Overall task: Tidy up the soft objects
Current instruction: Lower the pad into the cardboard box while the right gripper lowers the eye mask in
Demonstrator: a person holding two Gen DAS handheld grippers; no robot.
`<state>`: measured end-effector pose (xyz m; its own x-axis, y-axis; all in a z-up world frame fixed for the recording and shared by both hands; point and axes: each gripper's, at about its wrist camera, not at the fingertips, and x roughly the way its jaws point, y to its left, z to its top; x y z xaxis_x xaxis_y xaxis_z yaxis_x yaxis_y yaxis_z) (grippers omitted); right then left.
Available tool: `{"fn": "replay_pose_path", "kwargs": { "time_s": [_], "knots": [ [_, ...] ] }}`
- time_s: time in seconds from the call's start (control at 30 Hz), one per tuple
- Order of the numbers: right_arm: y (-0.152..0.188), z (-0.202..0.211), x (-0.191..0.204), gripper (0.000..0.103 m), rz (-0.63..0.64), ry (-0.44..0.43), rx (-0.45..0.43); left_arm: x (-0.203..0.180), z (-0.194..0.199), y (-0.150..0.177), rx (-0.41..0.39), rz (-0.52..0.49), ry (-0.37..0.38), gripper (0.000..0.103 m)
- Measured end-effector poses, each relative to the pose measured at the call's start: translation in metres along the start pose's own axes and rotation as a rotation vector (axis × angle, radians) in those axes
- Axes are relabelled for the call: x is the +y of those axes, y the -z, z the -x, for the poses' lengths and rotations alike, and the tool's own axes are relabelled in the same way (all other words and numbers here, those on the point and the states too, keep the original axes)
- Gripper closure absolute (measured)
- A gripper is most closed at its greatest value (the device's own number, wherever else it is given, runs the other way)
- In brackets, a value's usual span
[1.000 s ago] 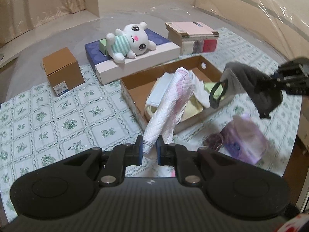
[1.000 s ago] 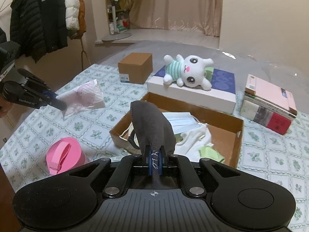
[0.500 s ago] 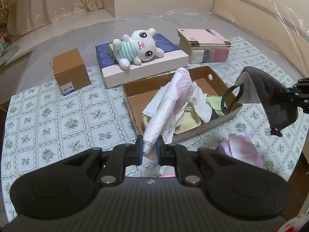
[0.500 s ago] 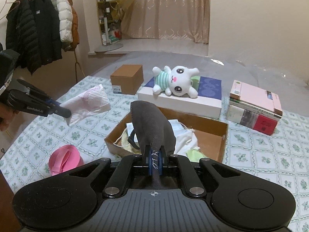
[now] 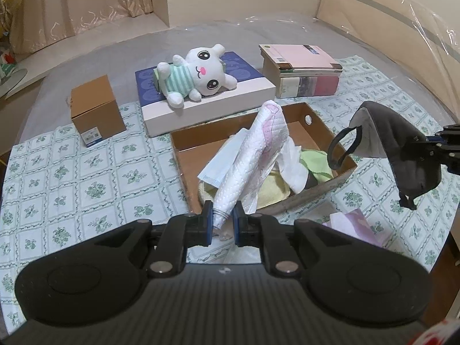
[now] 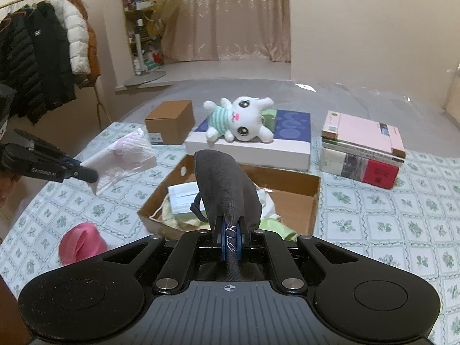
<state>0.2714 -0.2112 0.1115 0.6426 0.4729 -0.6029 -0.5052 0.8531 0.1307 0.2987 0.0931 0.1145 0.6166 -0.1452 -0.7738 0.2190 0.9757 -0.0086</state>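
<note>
My left gripper point(image 5: 223, 224) is shut on a white and pink quilted cloth point(image 5: 253, 158), which hangs in the air in front of the open cardboard box point(image 5: 310, 120). In the right wrist view the same left gripper point(image 6: 86, 174) holds that cloth point(image 6: 126, 155) at the left. My right gripper point(image 6: 230, 243) is shut on a dark grey face mask point(image 6: 227, 187) held above the box point(image 6: 304, 204); the left wrist view shows the mask point(image 5: 399, 149) at the right. The box holds a pale blue mask, white, green and yellow cloths. A white plush toy point(image 5: 198, 74) lies on a flat blue-topped box.
A small brown carton point(image 5: 95, 112) stands at the back left and a stack of books point(image 5: 302, 69) at the back right. A pink soft item point(image 6: 80, 243) lies on the patterned cloth near the box. Coats hang on a rack point(image 6: 43, 57) at the left.
Both grippers have drawn back and a little up with their cloths, so the box, plush toy and books sit lower and smaller in both views. The grips have not changed.
</note>
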Motion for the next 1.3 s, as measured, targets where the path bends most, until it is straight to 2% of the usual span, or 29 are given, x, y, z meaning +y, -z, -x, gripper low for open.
{"fn": "replay_pose_path", "kwargs": {
  "time_s": [0.43, 0.77, 1.1, 1.3],
  "knots": [
    [-0.016, -0.031, -0.034, 0.096, -0.089, 0.022, -0.007, -0.018, -0.046, -0.028, 0.015, 0.025, 0.020, 0.092],
    [-0.039, -0.081, -0.052, 0.096, -0.144, 0.039, -0.009, -0.021, -0.099, -0.050, 0.036, 0.064, 0.027, 0.092],
    [-0.026, -0.149, -0.081, 0.096, -0.232, 0.063, 0.052, -0.016, -0.161, -0.060, 0.109, 0.044, -0.003, 0.092],
    [-0.011, -0.179, -0.092, 0.096, -0.239, 0.084, 0.088, -0.018, -0.195, -0.057, 0.166, 0.008, -0.020, 0.091]
  ]
}}
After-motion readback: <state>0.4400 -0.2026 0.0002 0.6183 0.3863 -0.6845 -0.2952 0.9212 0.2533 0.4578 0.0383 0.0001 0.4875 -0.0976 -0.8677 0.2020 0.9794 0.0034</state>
